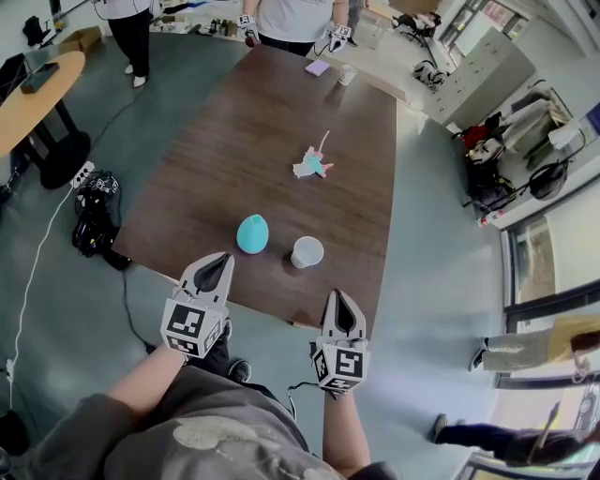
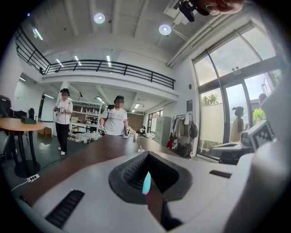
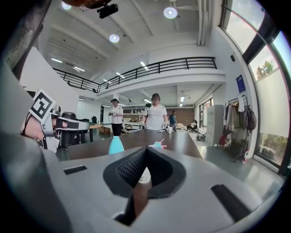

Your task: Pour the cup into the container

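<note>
A white cup (image 1: 307,251) stands upright near the front edge of the brown table (image 1: 234,141). A teal egg-shaped container (image 1: 252,233) stands just left of it. My left gripper (image 1: 223,259) hovers shut and empty at the table's front edge, just short of the container. My right gripper (image 1: 339,297) is shut and empty too, a little nearer than the cup and to its right. In the left gripper view a sliver of the teal container (image 2: 146,183) shows between the closed jaws. The right gripper view has the container (image 3: 116,145) at left and the cup (image 3: 144,175) behind its jaws.
A pink and teal toy (image 1: 314,164) lies mid-table. At the far end are a purple pad (image 1: 318,67), another cup (image 1: 348,74) and a person (image 1: 295,21) holding grippers. A round wooden table (image 1: 37,94) and floor cables (image 1: 94,211) are to the left.
</note>
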### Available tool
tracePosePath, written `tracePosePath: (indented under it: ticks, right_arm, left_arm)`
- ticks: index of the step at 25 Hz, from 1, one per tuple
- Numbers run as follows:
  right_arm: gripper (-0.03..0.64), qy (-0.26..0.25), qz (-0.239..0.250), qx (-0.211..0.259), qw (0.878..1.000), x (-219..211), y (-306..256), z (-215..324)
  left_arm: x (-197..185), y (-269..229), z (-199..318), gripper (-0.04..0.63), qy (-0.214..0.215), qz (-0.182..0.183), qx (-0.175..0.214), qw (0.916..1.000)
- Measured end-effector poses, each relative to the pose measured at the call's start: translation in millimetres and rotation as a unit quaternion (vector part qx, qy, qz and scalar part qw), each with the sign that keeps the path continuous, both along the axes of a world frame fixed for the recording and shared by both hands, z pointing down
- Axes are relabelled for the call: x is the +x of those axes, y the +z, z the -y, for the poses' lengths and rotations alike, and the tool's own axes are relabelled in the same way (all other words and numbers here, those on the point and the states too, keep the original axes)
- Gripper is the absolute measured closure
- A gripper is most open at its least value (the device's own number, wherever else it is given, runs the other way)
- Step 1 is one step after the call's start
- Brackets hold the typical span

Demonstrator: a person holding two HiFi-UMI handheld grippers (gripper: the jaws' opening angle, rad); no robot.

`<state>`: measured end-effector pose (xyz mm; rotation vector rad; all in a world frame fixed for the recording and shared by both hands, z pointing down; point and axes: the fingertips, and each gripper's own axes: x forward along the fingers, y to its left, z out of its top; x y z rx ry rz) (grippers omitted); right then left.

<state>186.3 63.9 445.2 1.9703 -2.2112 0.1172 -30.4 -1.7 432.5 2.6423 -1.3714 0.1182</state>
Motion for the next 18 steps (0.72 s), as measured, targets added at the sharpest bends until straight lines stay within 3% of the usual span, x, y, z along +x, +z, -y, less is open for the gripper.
tracePosePath:
  ticks: [18]
  right_arm:
    - [0.629,-0.032,-0.014,0.024,0.999,-32,-11,-29]
  left_arm:
    - [-19,-3,-46,0.588,-0.005,-0.009,0.007,0.9999]
